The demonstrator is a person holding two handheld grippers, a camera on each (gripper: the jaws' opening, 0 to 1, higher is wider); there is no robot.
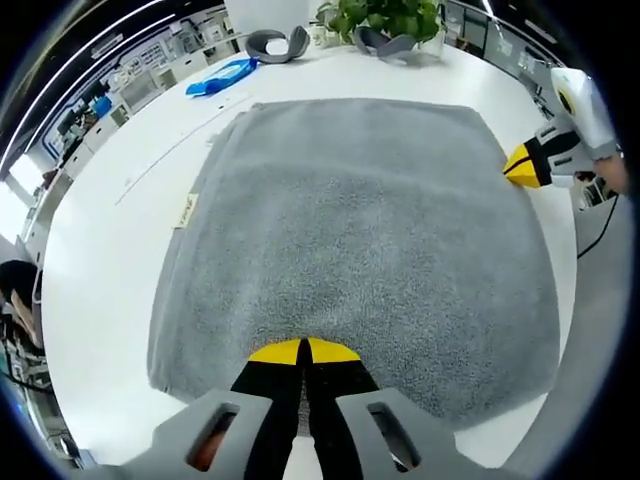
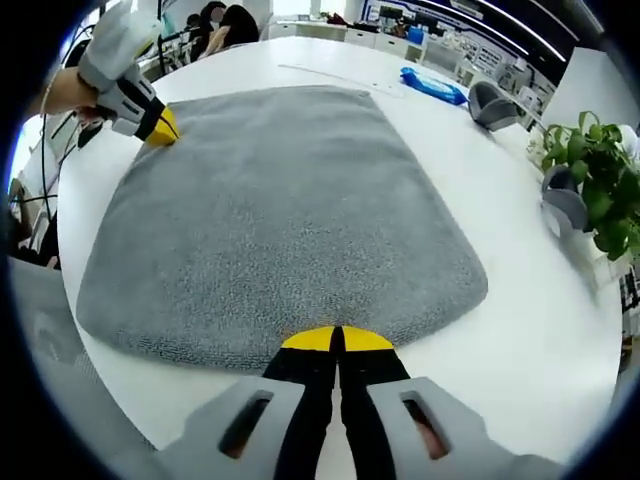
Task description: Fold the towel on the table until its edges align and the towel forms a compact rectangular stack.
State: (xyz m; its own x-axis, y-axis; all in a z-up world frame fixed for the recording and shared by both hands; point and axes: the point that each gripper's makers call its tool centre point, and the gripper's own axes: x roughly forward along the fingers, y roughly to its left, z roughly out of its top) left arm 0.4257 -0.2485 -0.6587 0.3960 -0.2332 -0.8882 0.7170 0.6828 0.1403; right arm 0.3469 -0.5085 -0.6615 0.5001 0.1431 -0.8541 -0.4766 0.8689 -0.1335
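My white table carries a grey towel lying flat across its middle; beyond the towel's far edge I see a blue object, two grey curved pieces, and a leafy green plant near the table's edge.

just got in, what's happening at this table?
A person is working a grey towel on the white table with two handheld tools. The left tool and the right tool each have their jaws closed at an edge of the towel, at two different corners; whether fabric is pinched is unclear. The towel lies flat. A potted plant and a blue item sit beyond it.
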